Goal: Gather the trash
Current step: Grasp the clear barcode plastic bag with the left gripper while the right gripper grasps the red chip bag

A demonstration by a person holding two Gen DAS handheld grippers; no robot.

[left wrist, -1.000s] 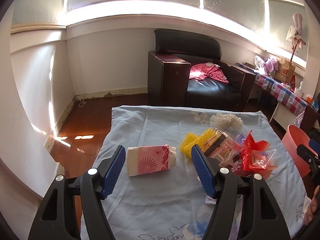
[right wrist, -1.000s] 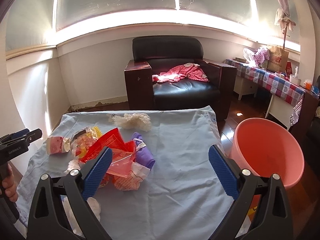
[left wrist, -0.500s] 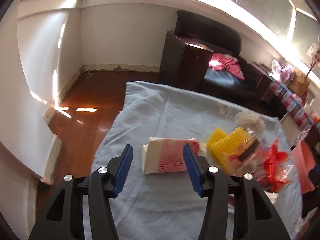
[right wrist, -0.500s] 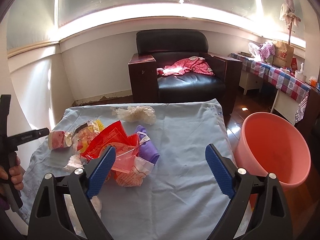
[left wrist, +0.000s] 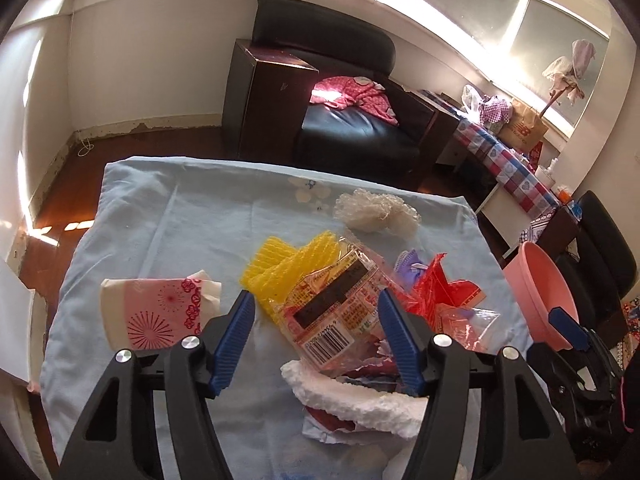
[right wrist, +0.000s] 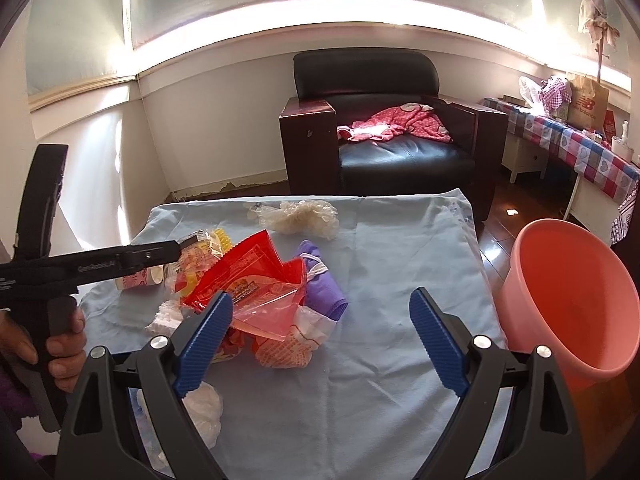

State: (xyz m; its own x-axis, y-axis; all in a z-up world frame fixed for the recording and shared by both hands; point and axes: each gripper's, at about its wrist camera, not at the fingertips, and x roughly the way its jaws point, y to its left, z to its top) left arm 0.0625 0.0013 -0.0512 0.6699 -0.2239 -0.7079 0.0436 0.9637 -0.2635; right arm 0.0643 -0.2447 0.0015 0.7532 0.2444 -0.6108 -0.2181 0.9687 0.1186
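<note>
Trash sits heaped on the blue cloth [left wrist: 168,216]. My left claw [left wrist: 316,334], its jaws just having widened, stands open around a clear wrapper [left wrist: 340,312] without pinching it; this view alone shows the wrapper's barcode, the yellow mesh [left wrist: 288,264] behind it and the pink tissue pack [left wrist: 156,312] whole, just left of the claw. My right claw [right wrist: 322,340] gapes wide over bare cloth beside the red bag [right wrist: 248,276]. Only that view shows the whole pink basin [right wrist: 568,300] off the cloth's right edge, and my hand [right wrist: 60,344] on the left claw's handle.
</note>
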